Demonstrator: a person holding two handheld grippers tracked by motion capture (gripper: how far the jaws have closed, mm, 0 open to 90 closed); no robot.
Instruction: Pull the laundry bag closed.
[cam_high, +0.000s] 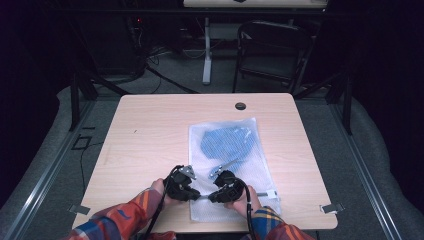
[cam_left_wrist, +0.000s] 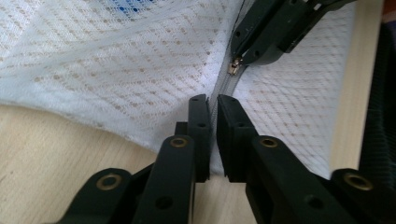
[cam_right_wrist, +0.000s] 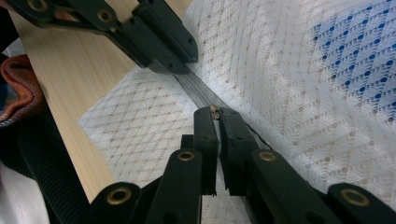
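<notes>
Mesh bag (cam_high: 227, 165) lies flat at desk (cam_high: 150, 135) centre-right, blue cloth (cam_high: 227, 141) inside toward 12 o'clock. Both grippers are on its zipper (cam_left_wrist: 223, 88) at the bag's 6 o'clock end, near the desk edge. Left gripper (cam_left_wrist: 212, 99) is clenched on the zipper tape, zipper pull (cam_left_wrist: 235, 66) just beyond it at 1 o'clock. Right gripper (cam_right_wrist: 215, 112) is clamped on that pull; left gripper sits at 11 o'clock from it along the zipper line.
</notes>
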